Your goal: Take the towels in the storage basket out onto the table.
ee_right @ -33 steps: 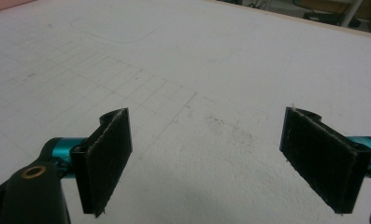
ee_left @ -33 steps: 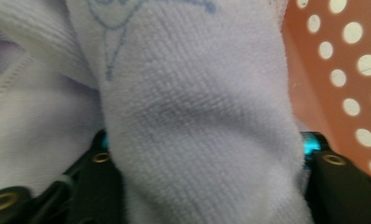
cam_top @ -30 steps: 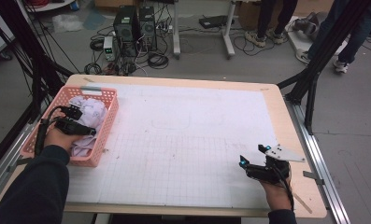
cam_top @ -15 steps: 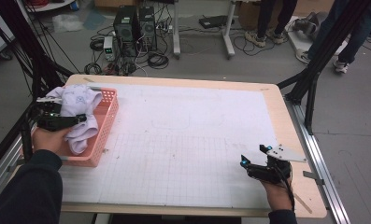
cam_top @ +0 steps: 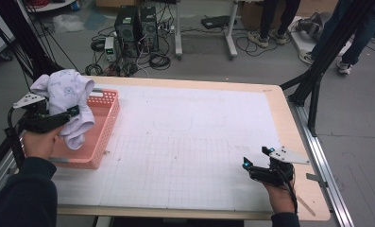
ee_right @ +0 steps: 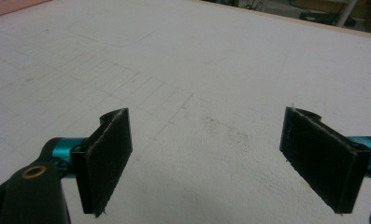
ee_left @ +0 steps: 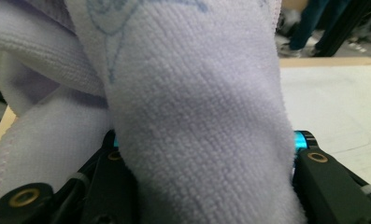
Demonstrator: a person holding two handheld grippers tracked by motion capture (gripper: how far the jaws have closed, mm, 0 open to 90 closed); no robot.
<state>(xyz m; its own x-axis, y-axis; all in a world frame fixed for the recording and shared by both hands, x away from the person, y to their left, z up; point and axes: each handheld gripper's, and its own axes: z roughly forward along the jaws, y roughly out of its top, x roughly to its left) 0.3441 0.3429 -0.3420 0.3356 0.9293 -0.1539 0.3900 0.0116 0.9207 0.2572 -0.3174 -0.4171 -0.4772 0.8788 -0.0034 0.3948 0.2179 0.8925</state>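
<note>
A pale lavender towel (cam_top: pixel 64 101) with a faint blue print hangs bunched from my left gripper (cam_top: pixel 68 115), which is shut on it above the left side of the pink basket (cam_top: pixel 105 127). In the left gripper view the towel (ee_left: pixel 192 116) fills the space between the black jaws of the left gripper (ee_left: pixel 206 149) and drapes over them. My right gripper (cam_top: pixel 255 159) rests low over the white gridded mat (cam_top: pixel 190 132) near the table's front right corner. In its own view the right gripper (ee_right: pixel 211 154) stands open, with bare mat (ee_right: pixel 197 70) between its pads.
The pink basket sits at the table's left edge. Behind the table, computer towers (cam_top: pixel 138 21) and cables lie on the floor. People's legs (cam_top: pixel 270 19) stand at the back right. A black frame leg (cam_top: pixel 317 71) slants by the right edge.
My left gripper has lifted the towel up out of the pink basket and drawn it toward the left edge. The right gripper has stayed where it was.
</note>
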